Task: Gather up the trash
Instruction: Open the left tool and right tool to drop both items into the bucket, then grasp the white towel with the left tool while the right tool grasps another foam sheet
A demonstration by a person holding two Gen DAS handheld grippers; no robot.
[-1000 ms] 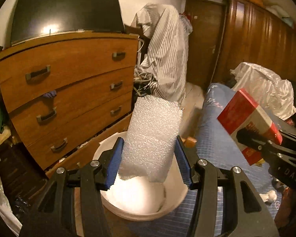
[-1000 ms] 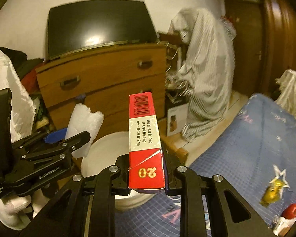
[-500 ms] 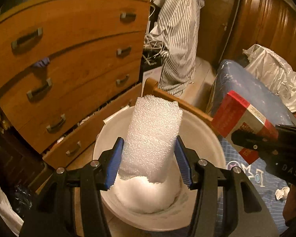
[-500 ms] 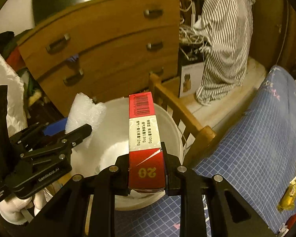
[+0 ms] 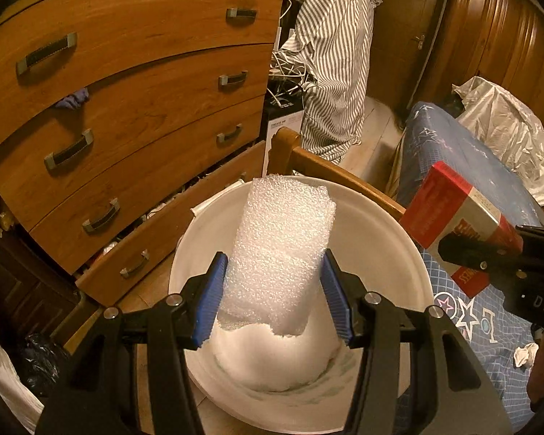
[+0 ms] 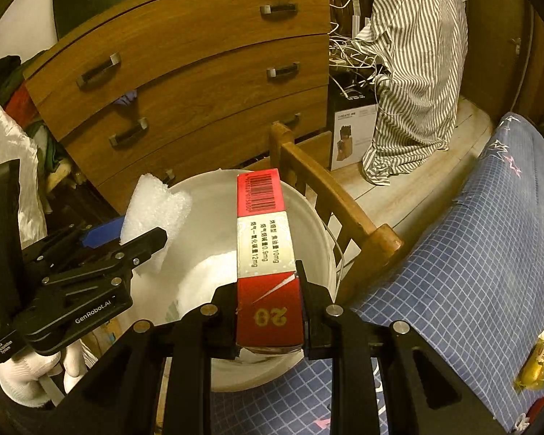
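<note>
Item one, left: a white foam sheet (image 5: 279, 257), rolled, is clamped upright between the blue pads (image 5: 214, 297) of the left gripper (image 5: 273, 295) and is held above the open mouth of a white bucket (image 5: 380, 232).

Item two, centre: the bucket is stood beside a wooden chair (image 6: 330, 188), in front of a chest of drawers (image 5: 127, 90). White material (image 5: 272, 359), apparently more foam, is already lodged at the bucket's bottom.

Item three, right: a red carton (image 6: 268, 264) is pinched by its narrow sides in the right gripper (image 6: 268, 311), its barcode end projected over the bucket's near rim.

Item four, far right: a yellow wrapper (image 6: 536, 359) and a crumpled white scrap (image 5: 524, 353) are left on the blue checked cover (image 6: 471, 272).

Progress, as judged: collection is partly done; two pieces are poised for release, neither yet dropped, and at least two more remain.

Obscured: the bucket's base is masked by both grippers, the carton's front print is too angled to be read, and the nature of the bucket's contents cannot be confirmed.
</note>
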